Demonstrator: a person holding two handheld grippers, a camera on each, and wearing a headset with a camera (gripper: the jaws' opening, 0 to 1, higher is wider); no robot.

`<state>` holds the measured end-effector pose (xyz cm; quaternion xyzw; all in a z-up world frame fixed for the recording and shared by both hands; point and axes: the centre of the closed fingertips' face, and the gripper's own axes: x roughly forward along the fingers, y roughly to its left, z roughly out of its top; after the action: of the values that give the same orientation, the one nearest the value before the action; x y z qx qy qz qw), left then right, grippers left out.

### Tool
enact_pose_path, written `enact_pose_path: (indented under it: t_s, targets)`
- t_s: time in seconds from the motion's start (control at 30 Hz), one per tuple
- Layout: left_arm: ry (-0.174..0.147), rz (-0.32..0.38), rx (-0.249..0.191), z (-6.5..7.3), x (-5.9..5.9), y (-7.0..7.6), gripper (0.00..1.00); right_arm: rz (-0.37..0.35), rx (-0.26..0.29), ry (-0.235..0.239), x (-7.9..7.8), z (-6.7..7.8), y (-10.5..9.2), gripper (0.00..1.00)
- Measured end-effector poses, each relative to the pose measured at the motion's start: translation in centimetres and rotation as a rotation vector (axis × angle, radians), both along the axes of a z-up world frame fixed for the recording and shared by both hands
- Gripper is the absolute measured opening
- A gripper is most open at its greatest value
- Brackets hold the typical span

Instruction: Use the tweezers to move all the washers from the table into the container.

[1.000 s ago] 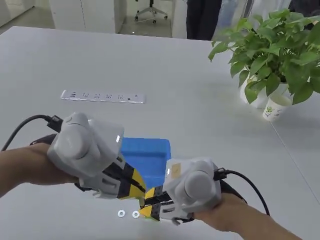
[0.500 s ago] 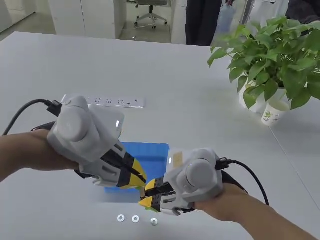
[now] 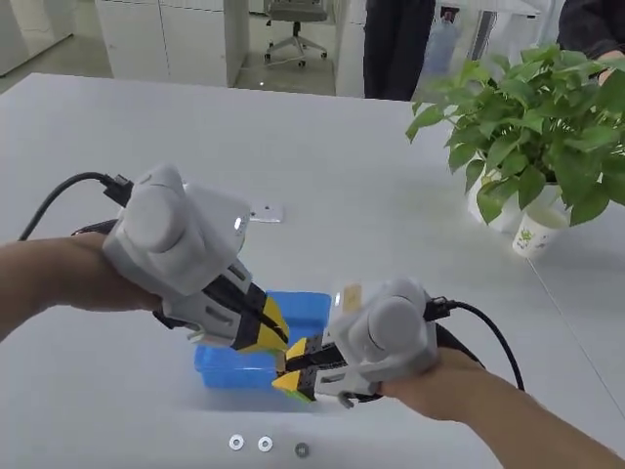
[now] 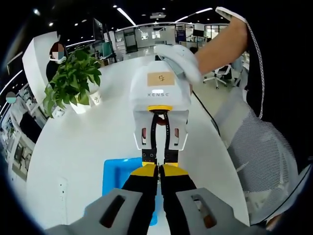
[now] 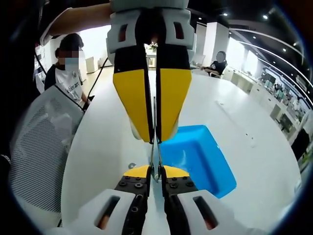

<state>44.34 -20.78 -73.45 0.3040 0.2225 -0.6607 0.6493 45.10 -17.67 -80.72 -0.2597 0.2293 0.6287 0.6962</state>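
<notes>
- Got left gripper (image 3: 276, 344) tilted down toward the right, right gripper (image 3: 288, 376) aimed left, tips almost meeting over the blue container (image 3: 229, 366).
- Pinching tweezers (image 5: 154, 147) in both narrow-set jaws.

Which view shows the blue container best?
The right gripper view: the blue container lies nearly whole, inside visible. In the head view the left gripper and right gripper cover much of it; in the left gripper view the tongs hide part.

right claw (image 5: 155, 172) and left claw (image 5: 154, 138) pinching tweezers (image 5: 155, 159), blue container (image 5: 200, 159) beside
</notes>
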Motion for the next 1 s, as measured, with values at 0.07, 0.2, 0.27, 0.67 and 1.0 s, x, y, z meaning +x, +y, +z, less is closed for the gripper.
enact_pose_path:
  t_s: [0.07, 0.2, 0.27, 0.67, 1.0]
  targets:
    - [-0.004, 0.001, 0.001, 0.1, 0.5, 0.0, 0.06, 0.000, -0.002, -0.004, 0.6, 0.1, 0.0, 0.11]
    - [-0.013, 0.003, 0.004, 0.2, 1.3, 0.0, 0.06, -0.001, -0.001, -0.009, 1.4, 0.2, -0.1, 0.11]
    - [-0.016, 0.003, 0.006, 0.1, 1.7, 0.0, 0.06, -0.002, -0.002, -0.012, 1.8, 0.2, -0.1, 0.11]
    - [-0.023, 0.016, 0.014, -1.0, 3.9, -0.3, 0.06, -0.019, -0.004, -0.007, 4.0, -0.9, -0.5, 0.11]
    - [-0.014, 0.029, 0.029, -2.3, 5.1, -0.6, 0.06, -0.032, -0.016, 0.011, 5.1, -2.2, -0.9, 0.11]
